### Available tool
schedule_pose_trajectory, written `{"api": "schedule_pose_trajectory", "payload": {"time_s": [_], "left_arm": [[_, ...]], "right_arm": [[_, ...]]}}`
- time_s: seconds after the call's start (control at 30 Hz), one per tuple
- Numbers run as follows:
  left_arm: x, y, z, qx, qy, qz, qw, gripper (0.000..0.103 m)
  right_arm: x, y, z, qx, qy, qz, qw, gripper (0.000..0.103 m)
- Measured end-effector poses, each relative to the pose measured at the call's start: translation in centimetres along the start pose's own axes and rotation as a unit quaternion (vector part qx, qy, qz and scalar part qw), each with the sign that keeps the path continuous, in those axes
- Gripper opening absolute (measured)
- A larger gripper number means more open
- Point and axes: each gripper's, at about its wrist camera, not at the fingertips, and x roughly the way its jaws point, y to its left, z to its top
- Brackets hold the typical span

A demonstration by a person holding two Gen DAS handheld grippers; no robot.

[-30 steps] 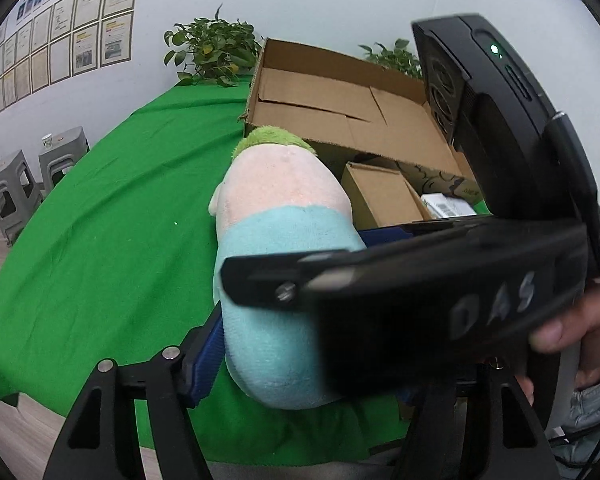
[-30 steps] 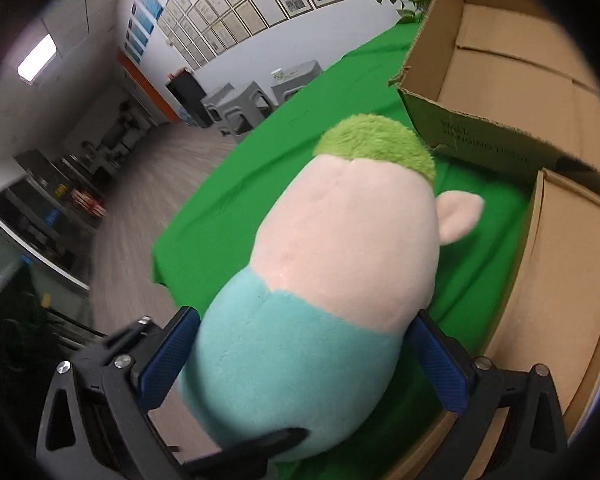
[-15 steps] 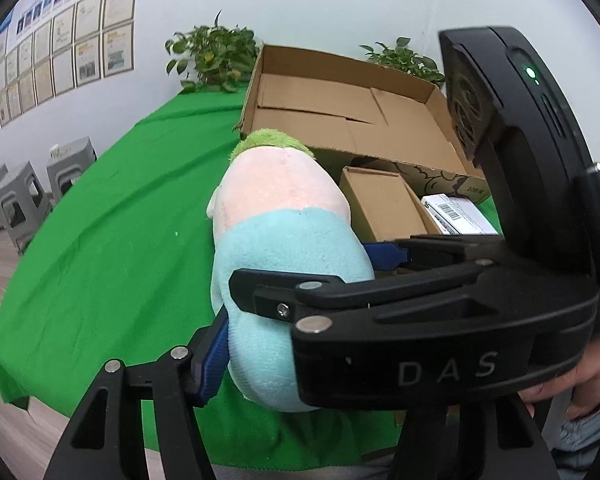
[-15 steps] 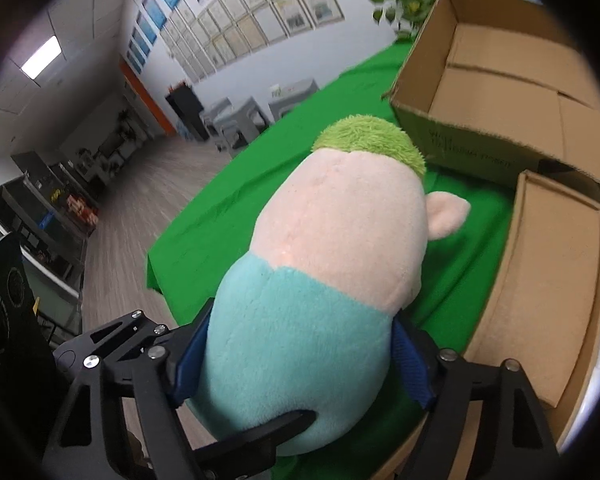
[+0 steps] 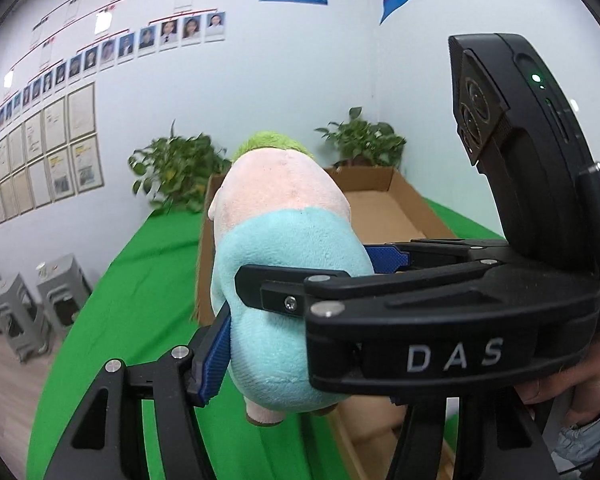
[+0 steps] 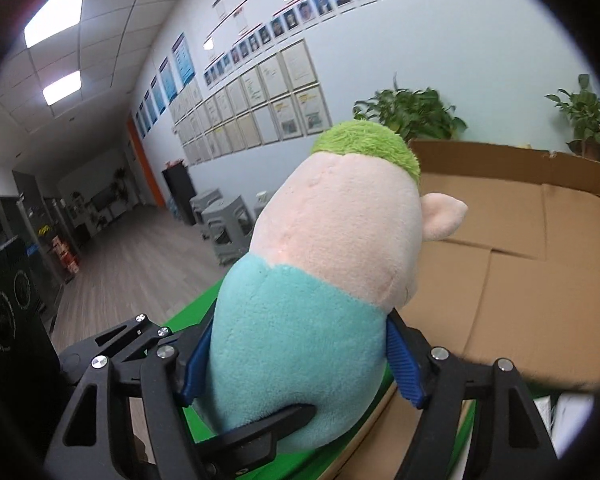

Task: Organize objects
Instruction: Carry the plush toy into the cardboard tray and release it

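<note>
A plush toy [image 5: 288,240] with a pink body, turquoise lower half and green tuft is held in the air above the green table. It also shows in the right wrist view [image 6: 324,272]. My left gripper [image 5: 296,320] is shut on its turquoise part, blue pads pressing both sides. My right gripper [image 6: 300,356] is shut on the same part from beside it; its black body crosses the left wrist view. A large open cardboard box [image 6: 540,240] lies just ahead of the toy, and it also shows in the left wrist view [image 5: 384,208].
A green cloth [image 5: 140,280] covers the table. A smaller cardboard box [image 6: 400,440] sits below the toy near the table's front. Potted plants [image 5: 172,172] stand behind the big box by the wall. Grey stools [image 5: 24,300] stand on the floor to the left.
Both grippers have lifted the plush toy off the table and tilted upward, bringing it toward the large open box. Both stay shut on it.
</note>
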Motion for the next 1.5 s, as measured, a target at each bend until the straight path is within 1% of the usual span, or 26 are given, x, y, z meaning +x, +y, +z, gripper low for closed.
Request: {"api": "schedule_pose_trajectory", "payload": {"time_s": [0.13, 0.17, 0.2, 0.33, 0.4, 0.5, 0.63, 0.7, 0.73, 0.8, 0.9, 1.03, 1.13, 1.23, 1.33, 1.37, 1.47, 1.5], "left_arm": [[3.1, 0.8, 2.9, 0.0, -0.015, -0.019, 0.9997, 0.058], [3.7, 1.1, 3.8, 0.0, -0.021, -0.025, 0.9995, 0.058], [4.2, 1.4, 4.6, 0.0, -0.026, -0.029, 0.9993, 0.058], [7.5, 2.1, 7.7, 0.008, -0.041, -0.045, 0.9981, 0.058], [8.9, 2.4, 8.4, 0.005, -0.041, -0.05, 0.9979, 0.058], [12.5, 4.0, 9.6, -0.007, -0.035, -0.055, 0.9978, 0.058], [15.6, 6.4, 10.7, -0.027, -0.025, -0.045, 0.9983, 0.058], [16.9, 7.8, 10.6, -0.033, -0.014, -0.04, 0.9985, 0.058], [17.8, 8.8, 10.4, -0.036, -0.004, -0.038, 0.9986, 0.058], [19.8, 9.5, 9.9, -0.04, 0.019, -0.035, 0.9984, 0.058], [23.1, 10.7, 8.6, -0.049, 0.057, -0.035, 0.9965, 0.058], [26.7, 12.1, 6.4, -0.061, 0.105, -0.024, 0.9924, 0.058], [28.5, 13.5, 4.6, -0.073, 0.136, -0.021, 0.9878, 0.058], [29.5, 14.2, 3.0, -0.075, 0.146, -0.017, 0.9862, 0.06], [30.0, 14.0, 2.1, -0.07, 0.147, -0.007, 0.9867, 0.061], [29.9, 13.8, 1.6, -0.072, 0.148, -0.005, 0.9863, 0.061], [30.1, 14.1, 1.4, -0.073, 0.155, -0.003, 0.9852, 0.062], [28.7, 12.9, 0.8, -0.071, 0.155, -0.004, 0.9854, 0.064]], "right_arm": [[1.0, -0.9, 2.4, 0.006, -0.003, -0.016, 1.0, 0.072], [0.6, -1.0, 3.0, -0.003, -0.009, -0.024, 1.0, 0.072], [1.2, -0.4, 3.7, -0.013, -0.017, -0.033, 0.999, 0.072], [1.5, -1.6, 5.5, -0.017, -0.025, -0.055, 0.998, 0.072], [2.4, -2.3, 5.9, -0.019, -0.022, -0.059, 0.998, 0.072], [3.9, -3.2, 6.2, -0.027, -0.01, -0.064, 0.998, 0.071], [5.9, -4.1, 7.1, -0.033, 0.002, -0.052, 0.998, 0.071], [7.2, -4.7, 7.8, -0.03, 0.011, -0.042, 0.999, 0.071], [8.0, -5.0, 7.5, -0.026, 0.018, -0.038, 0.999, 0.071], [9.5, -5.7, 6.7, -0.015, 0.031, -0.031, 0.999, 0.071], [11.9, -7.5, 5.1, 0.02, 0.056, -0.02, 0.998, 0.071], [14.8, -8.9, 3.3, 0.049, 0.077, -0.005, 0.996, 0.07], [16.1, -9.1, 2.2, 0.051, 0.094, -0.005, 0.994, 0.07], [16.5, -9.3, 1.5, 0.05, 0.098, -0.001, 0.994, 0.07], [16.2, -9.4, 1.1, 0.048, 0.096, 0.002, 0.994, 0.07], [16.2, -9.3, 1.1, 0.043, 0.098, 0.001, 0.994, 0.07], [15.9, -9.1, 0.9, 0.04, 0.117, 0.0, 0.992, 0.07], [16.0, -9.1, 0.9, 0.04, 0.124, 0.0, 0.992, 0.07]]}}
